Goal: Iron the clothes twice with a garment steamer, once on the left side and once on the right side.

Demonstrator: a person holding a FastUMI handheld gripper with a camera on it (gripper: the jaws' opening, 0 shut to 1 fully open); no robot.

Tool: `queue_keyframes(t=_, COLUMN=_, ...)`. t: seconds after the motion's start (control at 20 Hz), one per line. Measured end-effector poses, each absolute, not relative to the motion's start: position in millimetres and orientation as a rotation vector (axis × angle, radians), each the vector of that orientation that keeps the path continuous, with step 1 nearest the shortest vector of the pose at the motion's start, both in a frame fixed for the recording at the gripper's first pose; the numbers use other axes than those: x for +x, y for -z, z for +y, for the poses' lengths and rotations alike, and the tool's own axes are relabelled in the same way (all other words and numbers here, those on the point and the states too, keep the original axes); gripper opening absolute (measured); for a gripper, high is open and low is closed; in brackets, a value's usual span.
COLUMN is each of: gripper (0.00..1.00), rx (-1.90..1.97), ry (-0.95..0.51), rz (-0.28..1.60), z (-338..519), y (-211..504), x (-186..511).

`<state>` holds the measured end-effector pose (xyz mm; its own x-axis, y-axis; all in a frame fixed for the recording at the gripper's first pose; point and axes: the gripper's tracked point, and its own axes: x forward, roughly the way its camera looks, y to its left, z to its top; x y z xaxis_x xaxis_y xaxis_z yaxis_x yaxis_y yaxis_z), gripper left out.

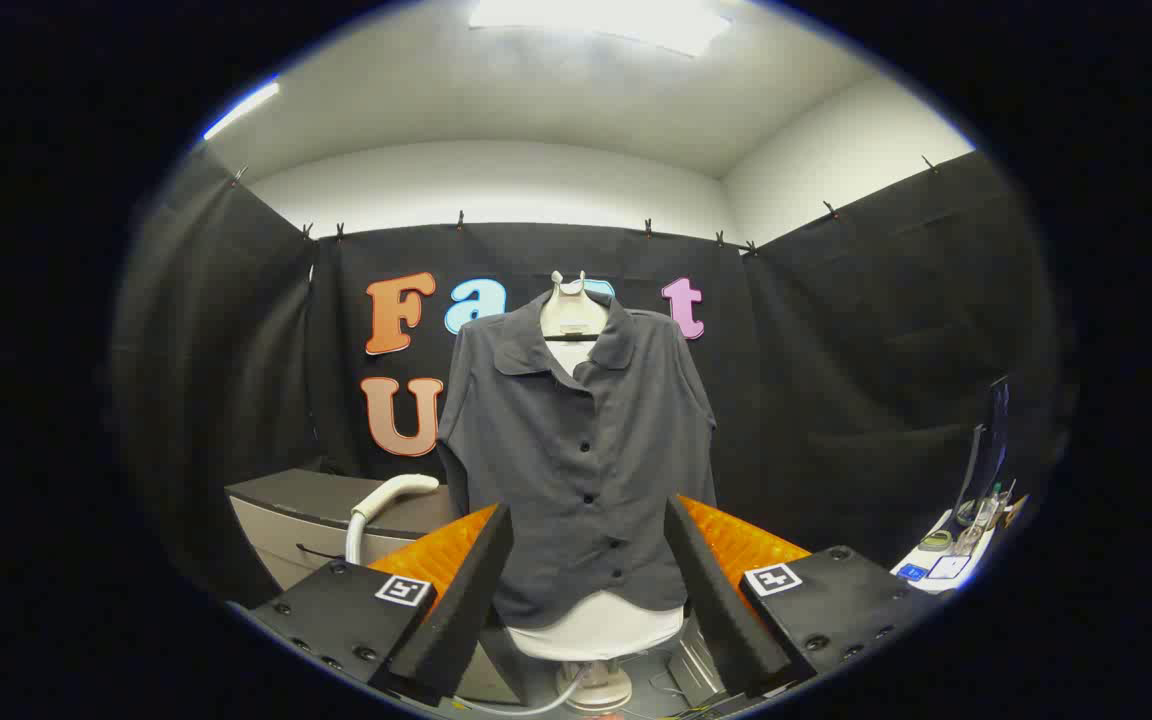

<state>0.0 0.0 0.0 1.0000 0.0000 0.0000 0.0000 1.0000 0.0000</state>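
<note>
The gripper [588, 575] is released, fingers spread wide with nothing between them, pointed straight at the grey shirt [581, 450] buttoned over a white mannequin torso [596, 630] just beyond them. The steamer's white hose [381, 505] (curving up) sits by the bench [286, 515], left of the shirt.

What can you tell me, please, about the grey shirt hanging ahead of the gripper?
The grey shirt is a dark, matte, thin-looking woven blouse with a spread collar, open at the neck, and a buttoned front of small dark buttons. It hangs upright on a white mannequin torso, whose neck and base show above and below it. Both sleeves hang down. It stands beyond the open fingers of the gripper, which are apart from it.
</note>
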Motion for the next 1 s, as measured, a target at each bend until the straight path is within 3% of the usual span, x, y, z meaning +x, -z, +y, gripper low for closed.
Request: queue_keyframes(t=1.0, gripper=0.98, rx=-0.018, ry=0.006, rz=-0.002, z=4.3, y=-1.8, x=-2.1)
